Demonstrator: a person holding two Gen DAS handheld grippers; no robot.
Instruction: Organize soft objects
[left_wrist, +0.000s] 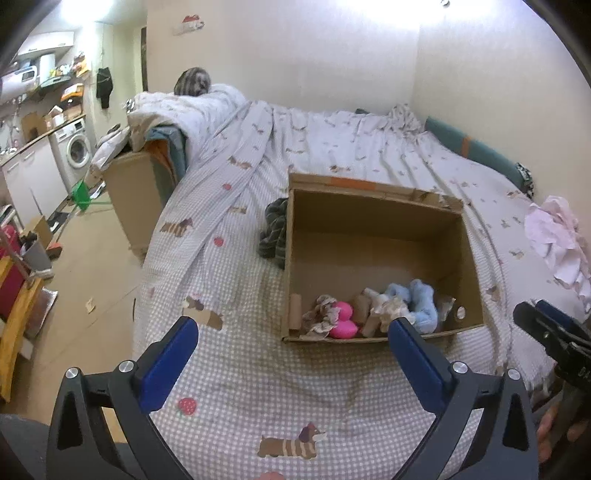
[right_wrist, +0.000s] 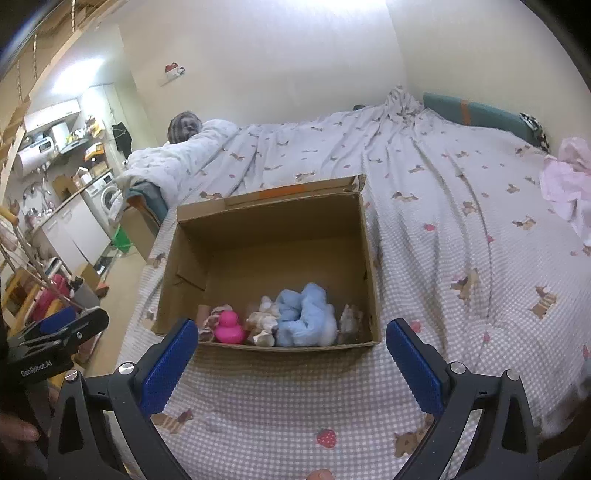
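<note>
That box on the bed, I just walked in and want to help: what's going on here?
A person is tidying soft things into the cardboard box on the bed, a gripper in each hand. The left gripper and right gripper are both open and empty, short of the box. A pink duck and a blue plush toy already lie inside. A pink cloth and a dark striped cloth are still outside it.

One marking can be read: "GenRobot.AI", printed in white on the black body of the left gripper (right_wrist: 70, 326), seen in the right wrist view. No other text is legible.
</note>
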